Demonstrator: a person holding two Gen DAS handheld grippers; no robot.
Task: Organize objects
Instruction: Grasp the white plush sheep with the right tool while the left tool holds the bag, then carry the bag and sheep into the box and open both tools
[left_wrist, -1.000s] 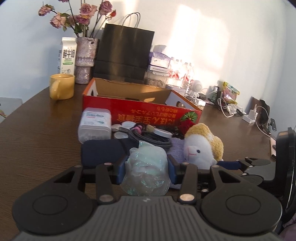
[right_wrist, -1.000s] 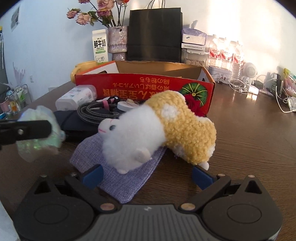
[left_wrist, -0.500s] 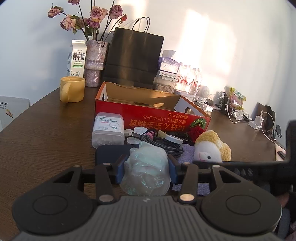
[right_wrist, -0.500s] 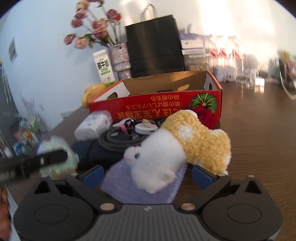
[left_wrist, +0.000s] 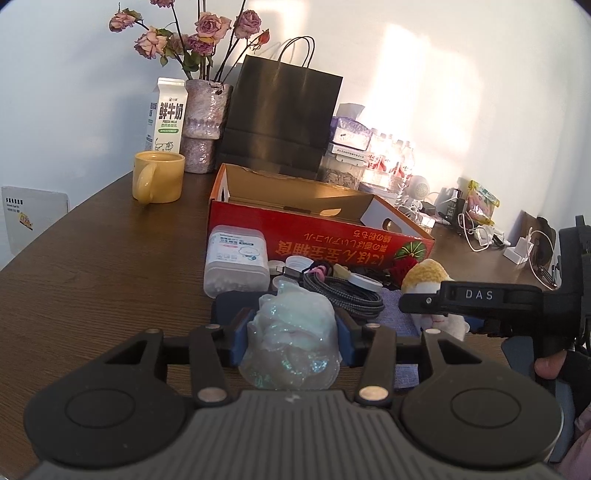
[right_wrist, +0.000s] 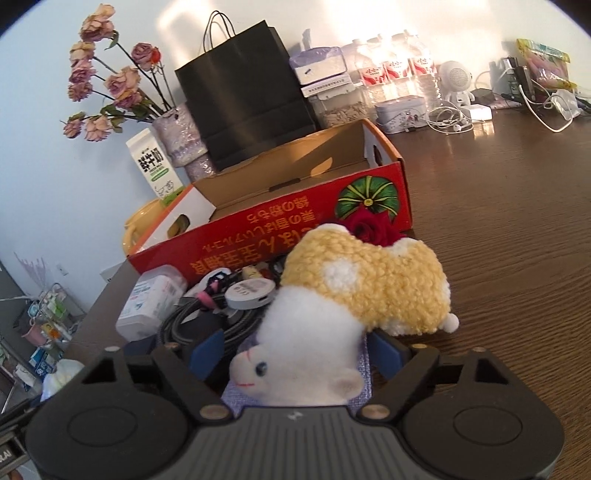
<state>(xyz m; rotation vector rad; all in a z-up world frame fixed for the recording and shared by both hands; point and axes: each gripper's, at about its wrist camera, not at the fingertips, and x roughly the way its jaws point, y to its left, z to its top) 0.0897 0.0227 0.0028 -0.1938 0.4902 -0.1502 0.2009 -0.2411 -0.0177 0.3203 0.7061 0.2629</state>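
One red cardboard box (left_wrist: 314, 243), one plush sheep (right_wrist: 354, 302), one crumpled plastic bag (left_wrist: 291, 339) and one tub of cotton swabs (left_wrist: 236, 258). One yellow mug (left_wrist: 159, 181), one milk carton (left_wrist: 166, 118), one vase (left_wrist: 205, 122), one black paper bag (left_wrist: 280, 114) — and two hand-held grippers: left (left_wrist: 291, 332), right (right_wrist: 295, 352).

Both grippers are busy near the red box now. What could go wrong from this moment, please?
1. The right gripper has just been closing around the plush sheep; its pads seem not yet pressing, so lifting now might drop it.
2. The sheep lies on the purple cloth beside the braided cable; either could snag.
3. The left gripper squeezes a soft plastic bag, which may slip.
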